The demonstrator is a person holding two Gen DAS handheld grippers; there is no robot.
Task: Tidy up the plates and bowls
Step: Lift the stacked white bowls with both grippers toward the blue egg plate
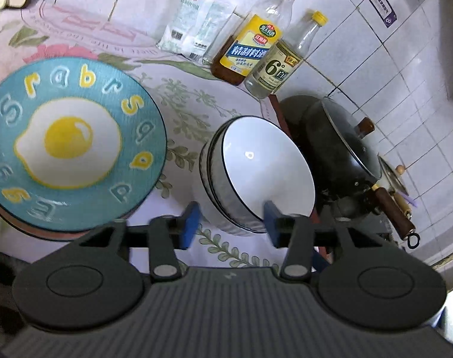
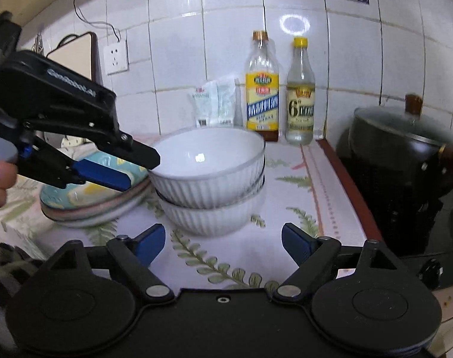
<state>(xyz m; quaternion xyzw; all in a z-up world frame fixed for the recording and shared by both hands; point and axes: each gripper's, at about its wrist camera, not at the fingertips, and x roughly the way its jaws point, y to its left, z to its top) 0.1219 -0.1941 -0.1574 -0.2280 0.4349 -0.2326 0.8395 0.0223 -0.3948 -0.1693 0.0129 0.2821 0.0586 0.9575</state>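
Just ahead of your left gripper (image 1: 231, 223), its blue pads parted with nothing between them, sit two stacked white bowls (image 1: 256, 176) on the flowered cloth (image 1: 178, 95). Ahead to its left lies the egg-patterned plate (image 1: 74, 146) atop a stack. Further ahead stand two bottles (image 1: 256, 41); to its right, a lidded black pot (image 1: 342, 149).

Along the tiled wall (image 2: 178, 59) I see a yellow-labelled bottle (image 2: 261, 95) just beside a clear bottle with a yellow cap (image 2: 300, 98), and white packets (image 2: 214, 103) leaning to their left. A dark lidded pot (image 2: 396, 161) sits at the right. A floral cloth (image 2: 289, 208) covers the counter; a wall socket (image 2: 116, 56) is farther left.
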